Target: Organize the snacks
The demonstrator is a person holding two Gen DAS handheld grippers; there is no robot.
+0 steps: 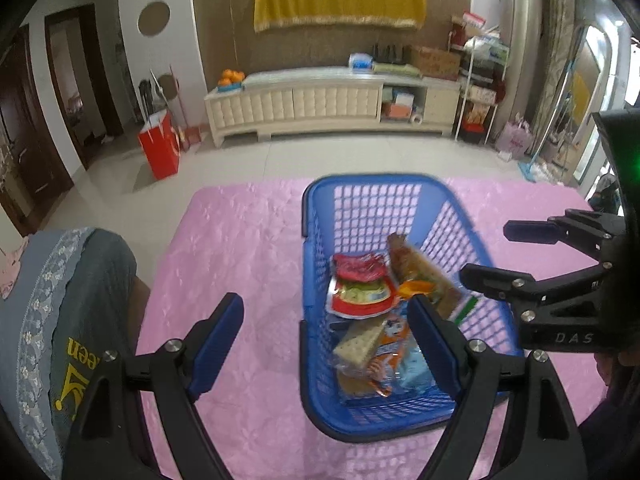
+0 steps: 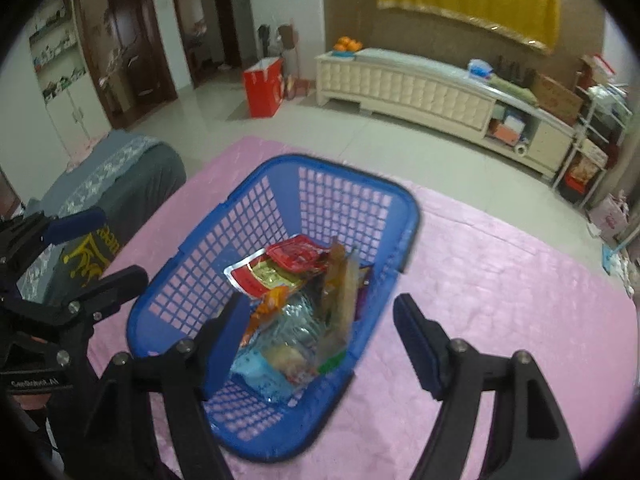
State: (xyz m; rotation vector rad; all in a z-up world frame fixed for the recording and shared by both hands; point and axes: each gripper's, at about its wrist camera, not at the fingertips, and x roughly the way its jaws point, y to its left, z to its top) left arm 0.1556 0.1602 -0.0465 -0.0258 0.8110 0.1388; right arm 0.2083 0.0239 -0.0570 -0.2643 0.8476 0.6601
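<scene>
A blue plastic basket stands on the pink tablecloth. In it lie several snacks: a red packet, a long brown packet leaning on end, a cracker pack and a light blue packet. My left gripper is open, straddling the basket's left wall, nothing held. My right gripper is open above the basket's near right part. The brown packet shows between its fingers, touching neither pad.
A chair with a grey lace-trimmed cover stands against the table's left edge. Beyond the far edge is tiled floor with a red paper bag and a long white cabinet. Bare pink cloth lies right of the basket.
</scene>
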